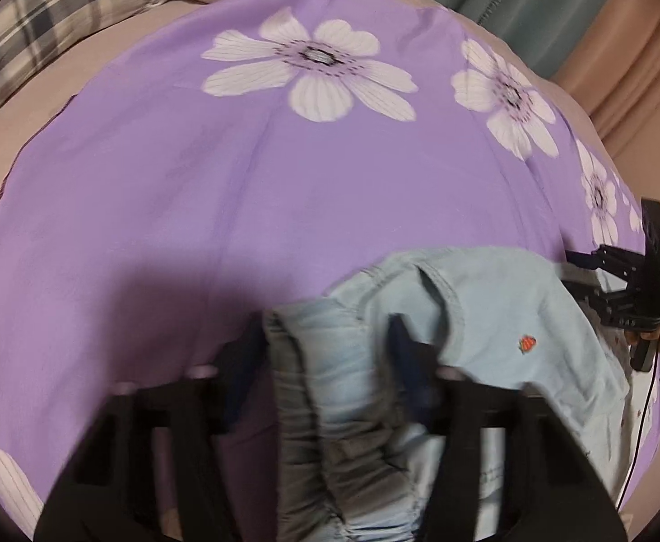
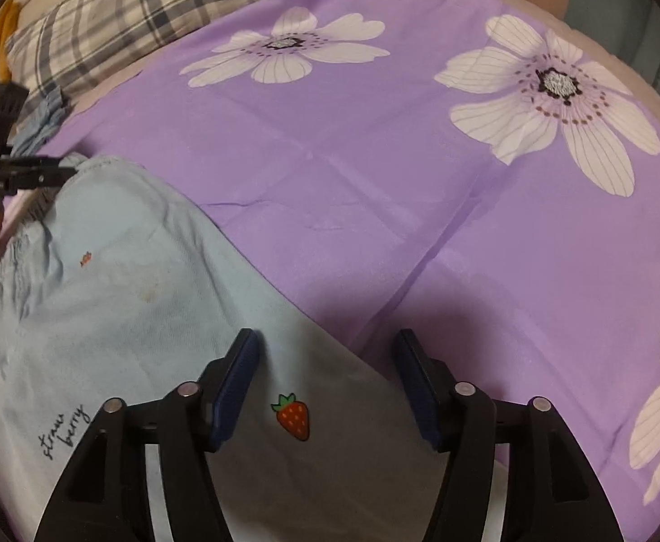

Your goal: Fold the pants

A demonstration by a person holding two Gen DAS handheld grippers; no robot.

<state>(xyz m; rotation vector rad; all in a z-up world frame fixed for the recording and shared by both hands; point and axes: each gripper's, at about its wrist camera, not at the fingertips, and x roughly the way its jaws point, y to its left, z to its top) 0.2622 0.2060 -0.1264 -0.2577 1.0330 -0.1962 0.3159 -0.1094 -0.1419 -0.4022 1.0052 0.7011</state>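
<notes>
Dark cursive "straw berry" is printed on the light blue pants [image 2: 118, 298], at about seven o'clock in the right wrist view, with a red strawberry print [image 2: 292, 416] beside it. The pants lie on a purple flowered sheet [image 2: 375, 171]. The right gripper [image 2: 325, 388] stands about half open, its blue pads clear of the cloth, the strawberry between the jaws. The left gripper [image 1: 325, 361] is partly open around the gathered waistband [image 1: 312, 388]; whether its pads press the fabric cannot be told.
</notes>
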